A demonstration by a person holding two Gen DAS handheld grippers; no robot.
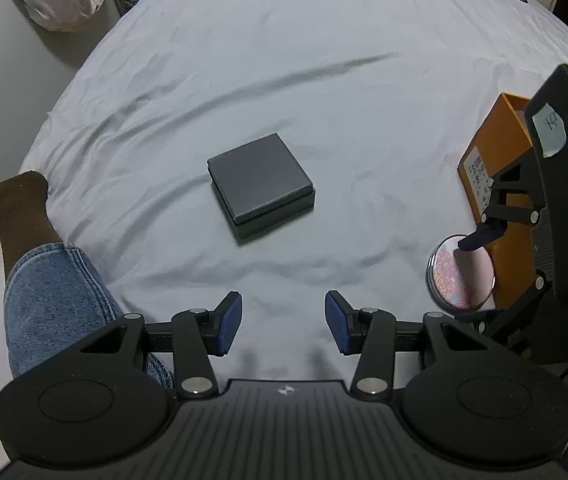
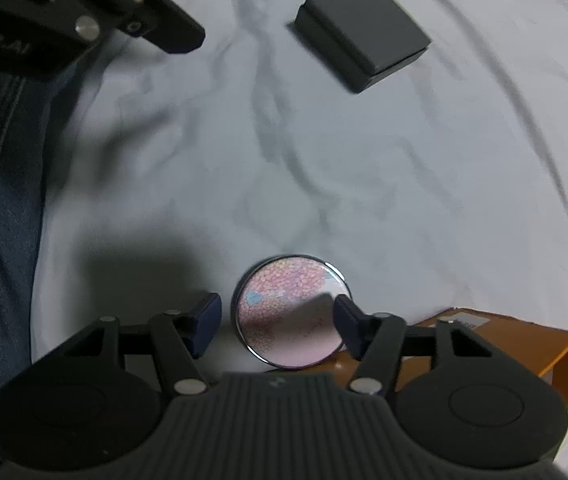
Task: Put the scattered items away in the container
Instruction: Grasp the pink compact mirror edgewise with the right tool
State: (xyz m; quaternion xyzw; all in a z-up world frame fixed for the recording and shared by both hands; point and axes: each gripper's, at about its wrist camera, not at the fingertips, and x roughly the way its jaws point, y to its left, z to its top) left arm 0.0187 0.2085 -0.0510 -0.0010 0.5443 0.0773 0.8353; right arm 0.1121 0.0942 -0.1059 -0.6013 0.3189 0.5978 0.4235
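The left gripper (image 1: 284, 326) hangs over a bed (image 1: 323, 60) covered in a wrinkled white sheet, its blue-padded fingers (image 1: 228, 328) spread with nothing between them. Ahead of these fingers, well apart from them, a flat black box (image 1: 260, 188) with its lid on lies on the sheet. Off to their left a person's leg in blue jeans (image 1: 52, 296) rests on the bed.

The right gripper (image 2: 278, 320) points down at a round compact (image 2: 291, 312) with a pink speckled lid, which lies flat on the sheet. Its fingers (image 2: 206, 320) stand apart on either side of the compact; the left one is clear of the rim, and whether the right one touches it cannot be told. Just beside the right finger, touching or nearly touching the compact, sits an open orange box (image 2: 523, 344). The black box lies far ahead of these fingers.
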